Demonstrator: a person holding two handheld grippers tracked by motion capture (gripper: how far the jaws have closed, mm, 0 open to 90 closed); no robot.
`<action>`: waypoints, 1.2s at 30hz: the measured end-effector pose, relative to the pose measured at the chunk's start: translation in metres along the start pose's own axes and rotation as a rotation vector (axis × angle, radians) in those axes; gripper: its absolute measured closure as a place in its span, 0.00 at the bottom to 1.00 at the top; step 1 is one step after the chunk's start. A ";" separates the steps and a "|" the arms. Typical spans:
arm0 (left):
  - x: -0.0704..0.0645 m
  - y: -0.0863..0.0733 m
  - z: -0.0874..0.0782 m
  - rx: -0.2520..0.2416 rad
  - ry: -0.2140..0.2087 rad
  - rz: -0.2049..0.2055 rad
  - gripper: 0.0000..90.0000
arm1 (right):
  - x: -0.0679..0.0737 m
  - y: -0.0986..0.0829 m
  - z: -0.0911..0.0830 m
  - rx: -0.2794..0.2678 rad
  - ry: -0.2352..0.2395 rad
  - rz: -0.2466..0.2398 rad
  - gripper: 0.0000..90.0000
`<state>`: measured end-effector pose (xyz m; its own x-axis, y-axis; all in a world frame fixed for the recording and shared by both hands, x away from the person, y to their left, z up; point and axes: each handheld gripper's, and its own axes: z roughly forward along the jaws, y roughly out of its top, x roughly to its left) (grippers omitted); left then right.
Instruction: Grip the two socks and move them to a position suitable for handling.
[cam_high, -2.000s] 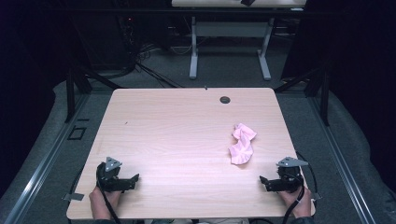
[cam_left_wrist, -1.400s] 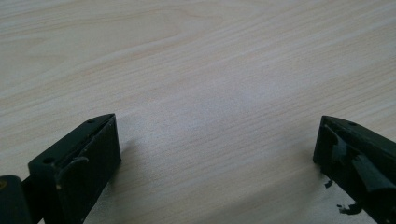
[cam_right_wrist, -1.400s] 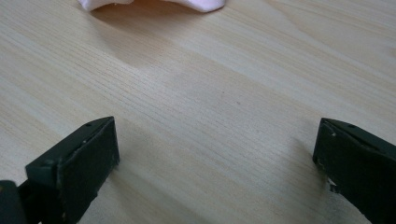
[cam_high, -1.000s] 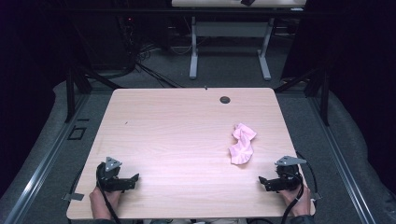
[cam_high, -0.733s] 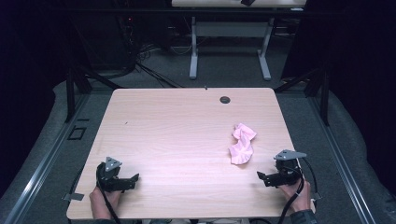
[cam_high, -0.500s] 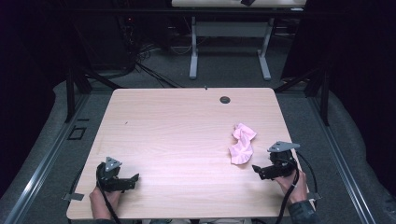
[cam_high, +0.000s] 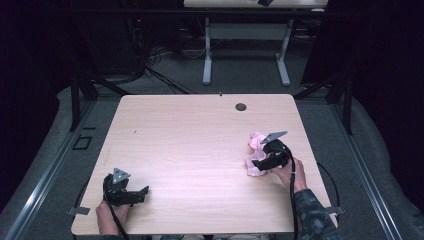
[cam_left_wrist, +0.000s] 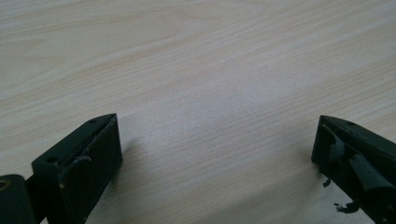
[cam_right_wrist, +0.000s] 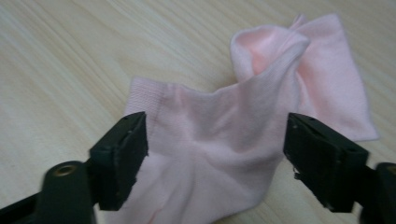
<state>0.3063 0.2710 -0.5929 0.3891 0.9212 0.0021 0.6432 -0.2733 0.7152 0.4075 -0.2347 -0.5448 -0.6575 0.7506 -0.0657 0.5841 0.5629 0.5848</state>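
A crumpled pink sock (cam_high: 255, 150) lies on the right side of the wooden table (cam_high: 190, 135). My right gripper (cam_high: 257, 163) hovers right over it, jaws wide open. In the right gripper view the sock (cam_right_wrist: 243, 126) spreads between the two black fingers (cam_right_wrist: 121, 154), its ribbed cuff at the left and a folded hump behind. My left gripper (cam_high: 142, 195) rests near the table's front left corner, open, and the left gripper view has bare wood (cam_left_wrist: 210, 93) between its jaws.
A small dark grommet (cam_high: 241, 106) sits near the table's far edge. Beyond the table stand the legs of another desk (cam_high: 245, 45) on a dark floor. A cable (cam_high: 295, 200) trails from the right gripper along the person's sleeve.
The right gripper has moved from the front right corner forward and left, onto the pink sock. The left gripper has stayed where it was.
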 end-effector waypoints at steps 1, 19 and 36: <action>0.000 0.000 0.000 0.000 0.000 0.000 0.02 | 0.001 -0.001 0.008 0.014 -0.008 -0.001 0.31; 0.000 0.000 0.000 0.000 0.000 0.000 0.02 | 0.007 -0.011 0.017 -0.011 0.055 0.028 0.89; 0.000 0.000 0.000 0.000 0.001 -0.001 0.02 | 0.056 0.005 -0.045 -0.226 0.264 -0.034 0.95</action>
<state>0.3063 0.2712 -0.5929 0.3873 0.9220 0.0021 0.6436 -0.2720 0.7154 0.3528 -0.2055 -0.5093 -0.7925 0.6005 0.1062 0.4592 0.4730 0.7519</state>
